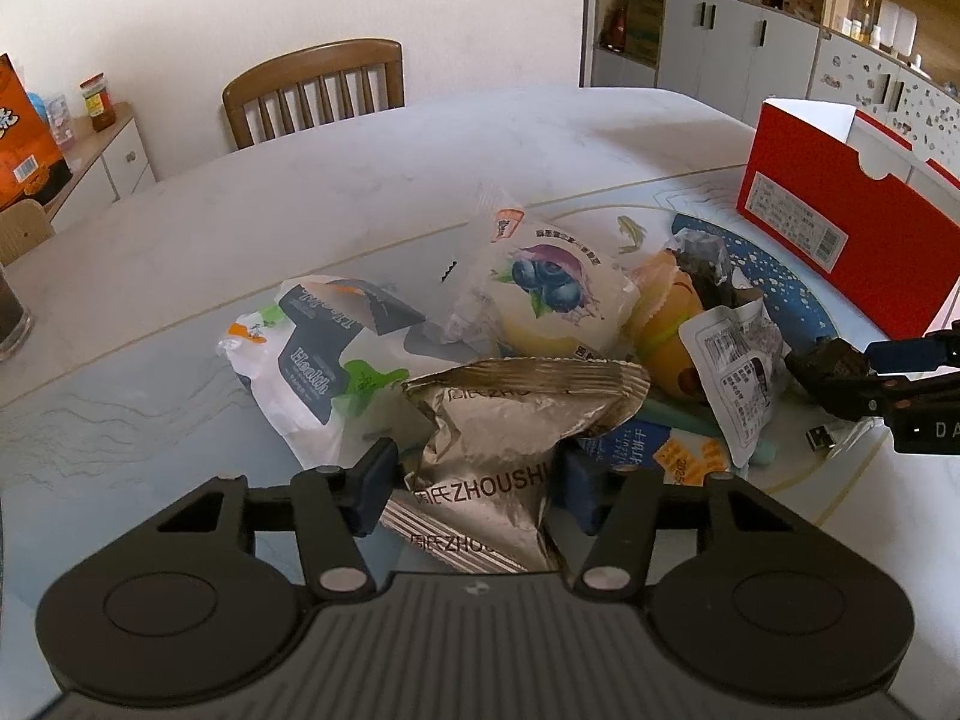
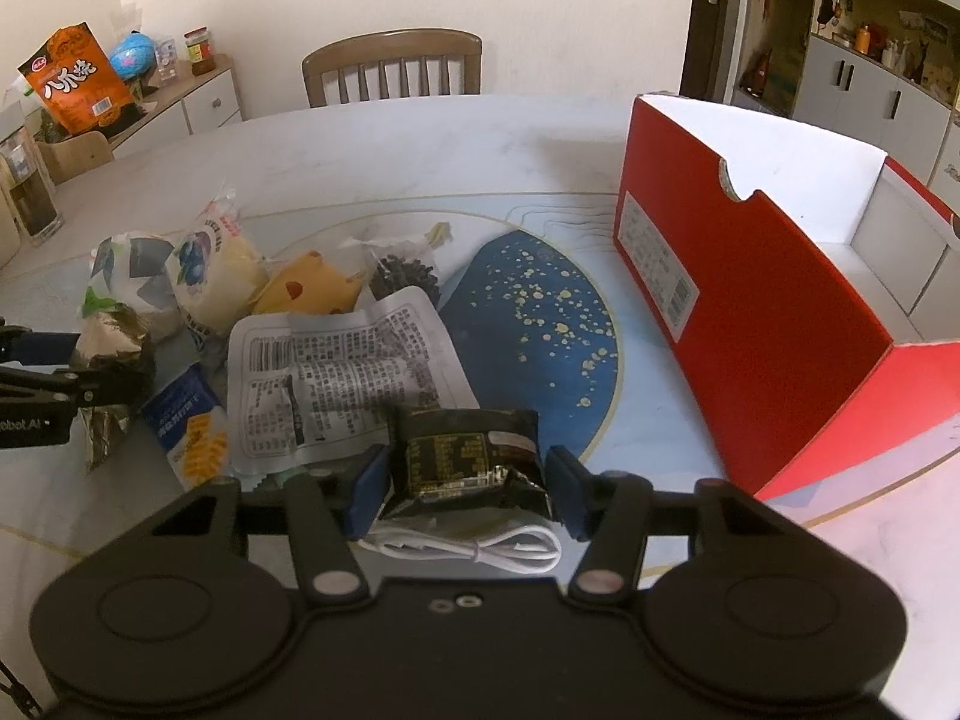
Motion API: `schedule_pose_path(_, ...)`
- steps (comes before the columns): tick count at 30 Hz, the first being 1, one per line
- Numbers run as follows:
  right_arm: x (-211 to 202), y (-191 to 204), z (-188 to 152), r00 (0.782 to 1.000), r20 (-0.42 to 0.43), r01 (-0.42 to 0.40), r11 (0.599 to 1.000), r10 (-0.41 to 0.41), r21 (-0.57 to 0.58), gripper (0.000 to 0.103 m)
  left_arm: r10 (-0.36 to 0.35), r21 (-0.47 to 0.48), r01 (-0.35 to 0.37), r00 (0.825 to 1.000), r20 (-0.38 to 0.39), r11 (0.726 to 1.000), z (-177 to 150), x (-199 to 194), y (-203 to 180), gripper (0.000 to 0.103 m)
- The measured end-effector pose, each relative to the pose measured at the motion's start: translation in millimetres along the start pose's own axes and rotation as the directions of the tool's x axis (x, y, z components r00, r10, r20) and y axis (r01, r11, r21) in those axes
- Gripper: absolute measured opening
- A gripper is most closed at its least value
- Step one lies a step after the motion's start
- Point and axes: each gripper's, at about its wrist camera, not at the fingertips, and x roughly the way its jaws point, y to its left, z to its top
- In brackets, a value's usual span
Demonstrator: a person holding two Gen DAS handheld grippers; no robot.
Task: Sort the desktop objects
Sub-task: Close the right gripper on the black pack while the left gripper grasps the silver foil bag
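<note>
A crinkled silver foil packet (image 1: 486,456), creased and puffed with a serrated top seam, sits nearest, clenched between the blue pads of the left gripper (image 1: 474,483), which pinch its sides. In the right wrist view a small dark glossy packet (image 2: 465,459) with gold print is grasped the same way by the right gripper (image 2: 465,483); its film buckles at the pads. A coiled white cable (image 2: 480,552) lies just below it on the counter (image 1: 360,180), a smooth pale marble-look slab with a round blue speckled inlay. Behind the grippers the soft wrappers lie heaped and overlapping: a white and grey pouch (image 1: 300,360), a clear blueberry bun wrapper (image 1: 546,294), a flat silver sachet (image 2: 336,378) with printed text. A stiff red cardboard box (image 2: 780,312), open-topped with white inner walls, stands to the right, apart from the heap. Bare counter stretches back to a wooden slatted chair (image 1: 312,90).
</note>
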Motion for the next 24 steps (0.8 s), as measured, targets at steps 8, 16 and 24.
schedule_pose_path(8, -4, -1, 0, 1.000, 0.011, 0.008, 1.000, -0.008, 0.004, 0.055, 0.005, -0.007, -0.005, 1.000, 0.005, 1.000, -2, -5, 0, 0.053)
schedule_pose_path(16, -12, -1, 1, 0.999, 0.038, 0.012, 1.000, -0.013, 0.016, 0.054, 0.006, -0.014, -0.005, 1.000, 0.020, 1.000, -2, -15, 1, 0.052)
schedule_pose_path(24, -27, 1, 4, 0.998, 0.070, 0.005, 0.999, -0.007, 0.039, 0.054, -0.009, -0.035, 0.010, 0.999, 0.035, 0.999, 0, -32, 4, 0.052)
